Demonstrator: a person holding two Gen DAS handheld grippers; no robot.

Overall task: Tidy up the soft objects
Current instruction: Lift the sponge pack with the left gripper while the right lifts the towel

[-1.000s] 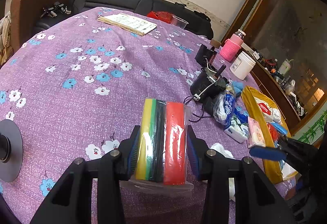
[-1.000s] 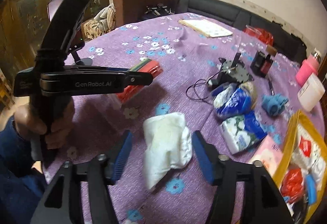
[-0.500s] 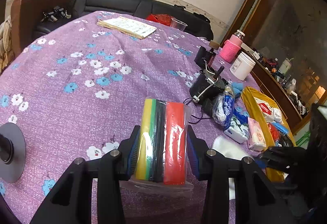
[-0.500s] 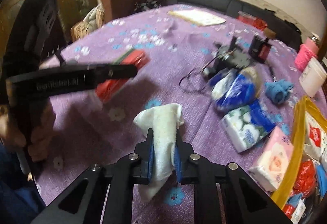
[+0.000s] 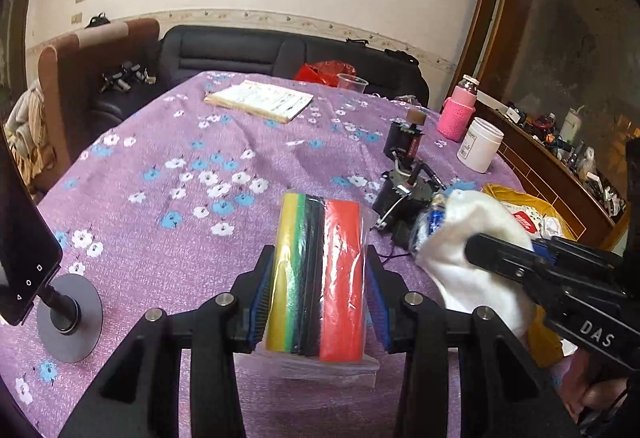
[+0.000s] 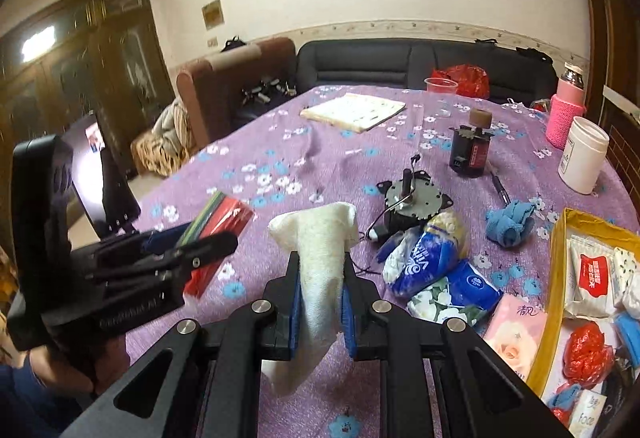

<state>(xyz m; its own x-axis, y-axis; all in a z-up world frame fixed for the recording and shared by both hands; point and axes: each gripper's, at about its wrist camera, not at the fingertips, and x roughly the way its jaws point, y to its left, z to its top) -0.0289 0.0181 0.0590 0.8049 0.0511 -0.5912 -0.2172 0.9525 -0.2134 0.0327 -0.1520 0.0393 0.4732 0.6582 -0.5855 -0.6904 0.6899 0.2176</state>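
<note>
Two hand-held grippers, each closed on a soft object above a table covered in a purple floral cloth [image 5: 168,238]. Left wrist view: the left gripper [image 5: 318,302], at lower centre, has its blue pads pressed on either side of a plastic-wrapped pack of sponges [image 5: 318,278], which stands on edge with yellow, green, black and red layers showing. At the right edge, the right gripper [image 5: 500,258] crosses the frame holding a white cloth [image 5: 476,238]. Right wrist view: the right gripper [image 6: 320,302], at lower centre, has its jaws drawn narrow on the white cloth [image 6: 320,258], which rises above the pads and hangs limp below them, clear of the table. At left, the left gripper [image 6: 188,250] holds the sponge pack [image 6: 224,218] tilted. Right of centre lie blue tissue packs [image 6: 436,270], a pink tissue pack [image 6: 516,330] and a blue crumpled cloth [image 6: 510,224]. A yellow-rimmed box [image 6: 554,278] at the right edge contains wrapped soft items. Farther back, in the upper half of the frame, stand a small motor [image 6: 412,198], a white jar [image 6: 582,160], a pink-sleeved bottle [image 6: 568,110] and a printed booklet [image 6: 354,110].
</note>
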